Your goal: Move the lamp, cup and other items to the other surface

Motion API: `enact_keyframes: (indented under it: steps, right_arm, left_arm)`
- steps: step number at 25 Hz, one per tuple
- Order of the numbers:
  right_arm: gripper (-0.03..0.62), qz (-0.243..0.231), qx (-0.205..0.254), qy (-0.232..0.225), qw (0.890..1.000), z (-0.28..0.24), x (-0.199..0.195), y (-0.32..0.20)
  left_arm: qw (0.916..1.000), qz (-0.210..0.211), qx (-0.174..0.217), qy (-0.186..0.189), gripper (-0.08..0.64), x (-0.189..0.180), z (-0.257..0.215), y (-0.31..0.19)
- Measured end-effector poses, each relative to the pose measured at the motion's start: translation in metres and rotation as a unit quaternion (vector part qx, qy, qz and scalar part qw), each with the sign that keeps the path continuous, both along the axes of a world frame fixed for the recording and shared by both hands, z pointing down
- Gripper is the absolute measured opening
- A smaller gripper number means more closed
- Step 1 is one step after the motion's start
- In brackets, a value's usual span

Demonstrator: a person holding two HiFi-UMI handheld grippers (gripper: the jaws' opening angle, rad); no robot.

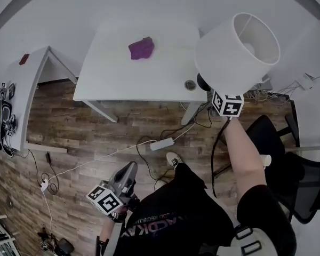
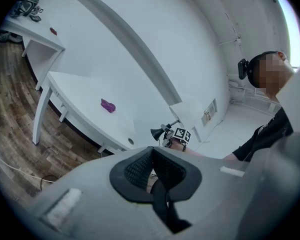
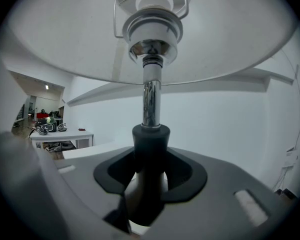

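Lamp (image 1: 237, 52) gripped by its stem: right gripper (image 3: 150, 159) clenched on it, left gripper (image 2: 151, 166) closed, empty.
Top-heavy, it may tilt in the jaws — or clip the white table (image 1: 149, 79) at its right edge.

The lamp (image 3: 151, 99) loses its shade's top at the right gripper view's upper edge, and its foot hides below my right claw (image 3: 150, 159). The purple lump (image 1: 141, 48) on the worktop (image 1: 112, 73) is too small to identify.

- The lamp (image 1: 237, 52), a white drum shade over a chrome stem and black neck, stood upright at the right end of the white counter (image 1: 112, 73), clamped at its neck by the right tongs (image 3: 149, 174).
- A crumpled purple item (image 1: 141, 48) lay on that counter, toward its far side.
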State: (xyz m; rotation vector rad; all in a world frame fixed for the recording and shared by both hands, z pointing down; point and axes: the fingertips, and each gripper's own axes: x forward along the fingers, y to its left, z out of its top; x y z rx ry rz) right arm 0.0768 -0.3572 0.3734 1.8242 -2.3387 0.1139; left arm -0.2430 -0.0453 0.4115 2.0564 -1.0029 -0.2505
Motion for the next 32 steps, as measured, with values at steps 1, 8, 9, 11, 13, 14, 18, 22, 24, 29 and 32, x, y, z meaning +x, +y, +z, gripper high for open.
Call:
enact_keyframes:
  steps: [1,8,9,11,13,14,18,22,24,29,32]
  right_arm:
    - [0.155,0.008,0.003,0.001,1.0,-0.003,0.009,0.007]
    - [0.155,0.068,0.018,0.012,0.997,-0.023,0.071,0.068]
    - [0.155,0.078,0.019,0.014,0.997,-0.025,0.08,0.079]
    - [0.155,0.097,0.021,0.018,0.995,-0.029,0.099,0.1]
    - [0.155,0.116,0.021,0.021,0.993,-0.032,0.117,0.121]
    - [0.155,0.125,0.021,0.023,0.992,-0.034,0.127,0.131]
    - [0.155,0.166,0.021,0.023,0.986,-0.037,0.165,0.17]
    - [0.155,0.206,0.021,0.009,0.978,-0.034,0.206,0.198]
    - [0.155,0.223,0.02,0.004,0.975,-0.032,0.225,0.212]
    - [0.155,0.25,0.024,-0.005,0.968,-0.03,0.277,0.235]
    - [0.155,0.258,0.026,-0.005,0.966,-0.031,0.311,0.245]
  left_arm:
    - [1.0,0.009,0.003,0.001,0.003,0.004,-0.001,0.001]
    - [0.9972,0.072,0.02,0.006,0.003,0.028,-0.005,0.015]
    - [0.9963,0.082,0.021,0.007,0.003,0.032,-0.006,0.017]
    - [0.9946,0.101,0.023,0.009,0.003,0.039,-0.006,0.024]
    - [0.993,0.116,0.022,0.01,0.003,0.045,-0.006,0.031]
    - [0.9922,0.122,0.022,0.011,0.003,0.048,-0.006,0.036]
    - [0.9898,0.141,0.017,0.017,0.003,0.061,-0.004,0.046]
    - [0.9859,0.165,0.017,0.019,0.003,0.082,-0.005,0.046]
    - [0.9844,0.174,0.019,0.018,0.003,0.093,-0.006,0.045]
    - [0.9785,0.205,0.018,0.016,0.003,0.141,-0.004,0.041]
    - [0.974,0.225,0.017,0.016,0.003,0.181,-0.004,0.04]
